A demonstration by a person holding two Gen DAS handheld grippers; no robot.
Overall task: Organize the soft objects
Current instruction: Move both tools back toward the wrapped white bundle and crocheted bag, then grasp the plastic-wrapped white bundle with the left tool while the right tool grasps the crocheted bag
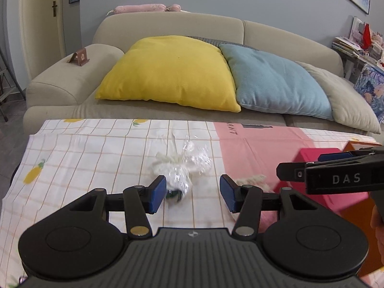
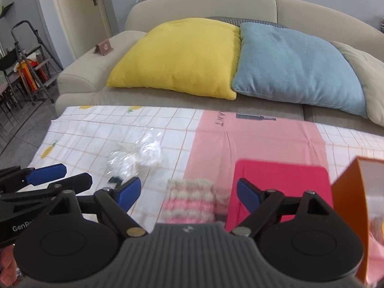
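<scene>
A clear plastic bag [image 1: 182,168] with a white soft item inside lies on the checked cloth, just ahead of my left gripper [image 1: 193,195]. That gripper is open, and the bag's near end sits by its left pad without being pressed. A pink-and-white striped knit sock [image 2: 189,199] lies on the cloth under my right gripper [image 2: 188,193], which is open wide, its pads clear of the sock. The bag [image 2: 136,156] also shows at the left of the right wrist view, beyond the left gripper [image 2: 76,174]. The right gripper [image 1: 300,165] reaches in from the right of the left wrist view.
A pink flat box [image 2: 283,184] and an orange box [image 2: 352,204] stand at the right on the table cloth [image 1: 72,158]. Behind the table is a beige sofa [image 1: 168,24] with a yellow cushion [image 1: 172,72], a blue cushion [image 1: 276,81] and a beige one. A stepladder [image 2: 26,55] stands far left.
</scene>
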